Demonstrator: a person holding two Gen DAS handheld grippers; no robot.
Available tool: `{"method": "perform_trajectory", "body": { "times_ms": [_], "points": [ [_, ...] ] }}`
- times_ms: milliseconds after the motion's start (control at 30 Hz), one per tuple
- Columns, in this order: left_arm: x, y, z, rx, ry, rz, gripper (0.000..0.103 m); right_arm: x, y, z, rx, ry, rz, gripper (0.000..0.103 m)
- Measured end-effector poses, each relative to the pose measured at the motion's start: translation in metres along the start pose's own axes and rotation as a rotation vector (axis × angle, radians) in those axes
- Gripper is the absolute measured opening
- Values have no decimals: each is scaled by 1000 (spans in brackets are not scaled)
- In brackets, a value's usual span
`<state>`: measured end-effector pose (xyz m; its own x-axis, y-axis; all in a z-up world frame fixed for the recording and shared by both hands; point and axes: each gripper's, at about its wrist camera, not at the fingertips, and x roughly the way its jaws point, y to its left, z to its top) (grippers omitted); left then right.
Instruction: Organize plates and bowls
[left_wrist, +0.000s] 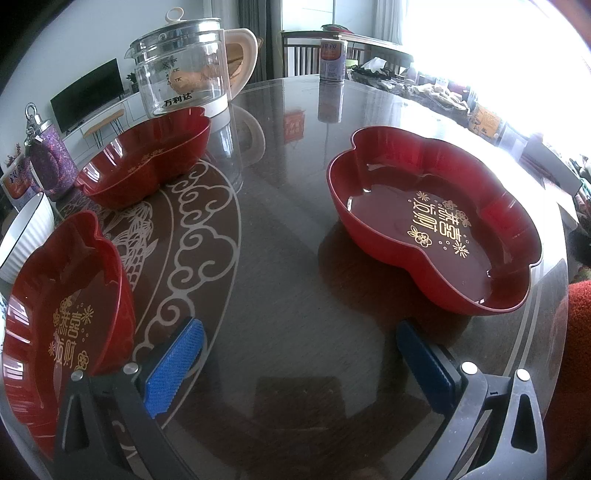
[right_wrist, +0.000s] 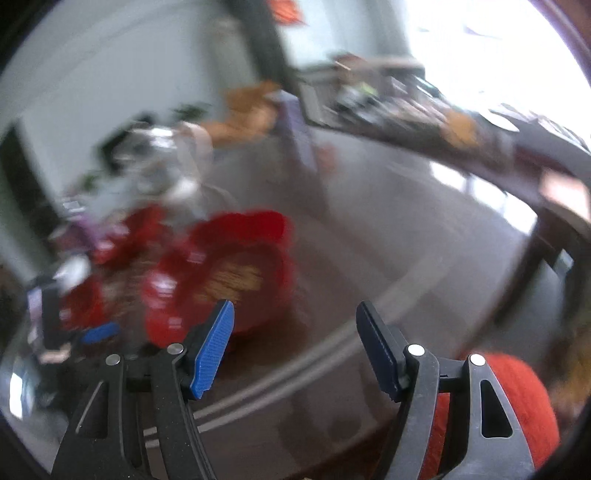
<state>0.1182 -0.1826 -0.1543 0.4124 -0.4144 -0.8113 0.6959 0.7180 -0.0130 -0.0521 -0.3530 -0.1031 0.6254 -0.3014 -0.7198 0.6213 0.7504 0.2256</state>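
Observation:
Three red flower-shaped bowls with gold characters sit on the round glass table (left_wrist: 288, 229): one at the right (left_wrist: 436, 221), one at the back left (left_wrist: 147, 162), one at the near left edge (left_wrist: 62, 317). A white ribbed bowl (left_wrist: 26, 236) stands at the far left. My left gripper (left_wrist: 299, 332) hovers open above bare table between the near-left and right bowls, holding nothing. The right wrist view is blurred by motion. In it my right gripper (right_wrist: 295, 314) is open and empty above the table rim, with a red bowl (right_wrist: 240, 266) just beyond its left finger.
A glass kettle (left_wrist: 184, 66) with a cream handle stands at the back, a can (left_wrist: 332, 59) behind the middle, a purple flask (left_wrist: 48, 158) at the left. Clutter lines the back right. Red fuzzy fabric (right_wrist: 498, 387) lies past the near right table edge.

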Motion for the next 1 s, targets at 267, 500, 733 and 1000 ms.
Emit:
{"method": "perform_trajectory", "body": {
  "times_ms": [267, 500, 733, 1000],
  "points": [
    [0, 0, 0, 0, 0, 0, 103, 10, -5, 4, 96, 189, -57, 72],
    [0, 0, 0, 0, 0, 0, 103, 6, 16, 7, -45, 304, -215, 72],
    [0, 0, 0, 0, 0, 0, 103, -10, 31, 5, -154, 275, -472, 72],
    [0, 0, 0, 0, 0, 0, 103, -21, 39, 5, -189, 217, -504, 72]
  ]
}}
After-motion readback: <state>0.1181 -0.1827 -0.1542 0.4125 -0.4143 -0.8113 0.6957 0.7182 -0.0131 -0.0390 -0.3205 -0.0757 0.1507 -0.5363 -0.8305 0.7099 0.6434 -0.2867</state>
